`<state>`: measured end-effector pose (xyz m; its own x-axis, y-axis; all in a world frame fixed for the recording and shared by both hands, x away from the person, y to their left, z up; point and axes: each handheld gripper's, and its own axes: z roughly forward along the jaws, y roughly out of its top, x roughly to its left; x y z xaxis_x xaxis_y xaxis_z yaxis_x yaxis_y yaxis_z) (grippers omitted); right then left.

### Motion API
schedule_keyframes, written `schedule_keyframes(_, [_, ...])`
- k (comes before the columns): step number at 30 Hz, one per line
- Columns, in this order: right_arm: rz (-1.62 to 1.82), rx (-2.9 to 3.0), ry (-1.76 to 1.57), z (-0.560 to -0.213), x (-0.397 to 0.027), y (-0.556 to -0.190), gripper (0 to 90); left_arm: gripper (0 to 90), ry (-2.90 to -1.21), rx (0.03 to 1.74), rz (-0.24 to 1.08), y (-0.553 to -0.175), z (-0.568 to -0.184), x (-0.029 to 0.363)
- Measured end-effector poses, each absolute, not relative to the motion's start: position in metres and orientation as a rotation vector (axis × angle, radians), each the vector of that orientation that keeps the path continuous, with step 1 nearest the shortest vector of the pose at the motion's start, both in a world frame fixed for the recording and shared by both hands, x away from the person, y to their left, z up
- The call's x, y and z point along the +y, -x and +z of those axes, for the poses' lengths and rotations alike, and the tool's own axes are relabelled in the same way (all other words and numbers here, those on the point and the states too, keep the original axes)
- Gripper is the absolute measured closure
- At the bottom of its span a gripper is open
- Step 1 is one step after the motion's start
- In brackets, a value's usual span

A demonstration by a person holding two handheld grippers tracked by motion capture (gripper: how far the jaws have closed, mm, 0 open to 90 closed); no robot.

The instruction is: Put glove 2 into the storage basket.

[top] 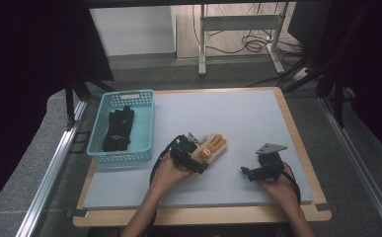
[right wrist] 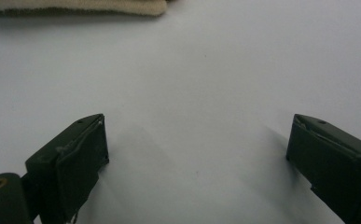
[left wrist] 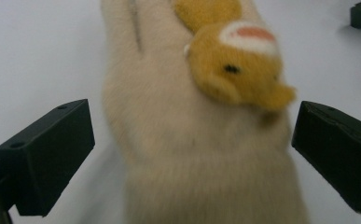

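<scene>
Claws [left wrist: 192, 154] wide (two) astride one glove [left wrist: 178, 140]

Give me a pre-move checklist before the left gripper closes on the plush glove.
1. Left gripper open: ok.
2. Plush glove between its jaws: ok, both jaws stand apart from the cuff.
3. Glove lying flat on the table: ok.
4. Right gripper open and holding nothing: ok.
5. Turquoise basket has free room beside the black gloves: ok.
6. Jaw height above the table: cannot tell.
</scene>
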<state>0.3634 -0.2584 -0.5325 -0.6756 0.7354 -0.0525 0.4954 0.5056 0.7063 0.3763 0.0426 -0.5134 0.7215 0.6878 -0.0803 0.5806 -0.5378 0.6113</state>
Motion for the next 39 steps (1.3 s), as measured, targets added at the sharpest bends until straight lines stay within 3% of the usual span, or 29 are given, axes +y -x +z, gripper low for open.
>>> schedule_keyframes(7, [0.967,2.404,-1.029,-0.532,-0.258,-0.363,4.8,0.3,-2.351,0.987,0.246,-0.387,-0.524,0.029])
schedule_keyframes(10, [0.967,2.404,-1.029,-0.533,-0.258,-0.363,4.9,6.2,-2.364,0.976,0.224,-0.387,-0.524,0.028])
schedule_keyframes(14, [0.967,2.404,-1.03,-0.533,-0.258,-0.363,4.9,18.4,-2.376,0.958,0.242,-0.383,-0.523,0.027])
schedule_keyframes(19, [0.966,2.404,-1.029,-0.533,-0.258,-0.363,4.9,44.6,-2.371,0.942,0.243,-0.381,-0.519,0.029])
schedule_keyframes(22, [0.966,2.404,-1.029,-0.533,-0.258,-0.363,4.8,51.5,-2.359,0.952,0.218,-0.383,-0.518,0.032])
schedule_keyframes(28, [0.966,2.404,-1.029,-0.533,-0.258,-0.363,4.9,56.6,-2.34,0.963,0.235,-0.386,-0.511,0.037])
schedule_keyframes(39, [0.967,2.404,-1.03,-0.532,-0.258,-0.363,4.9,56.8,-2.293,0.999,0.283,-0.395,-0.477,0.051])
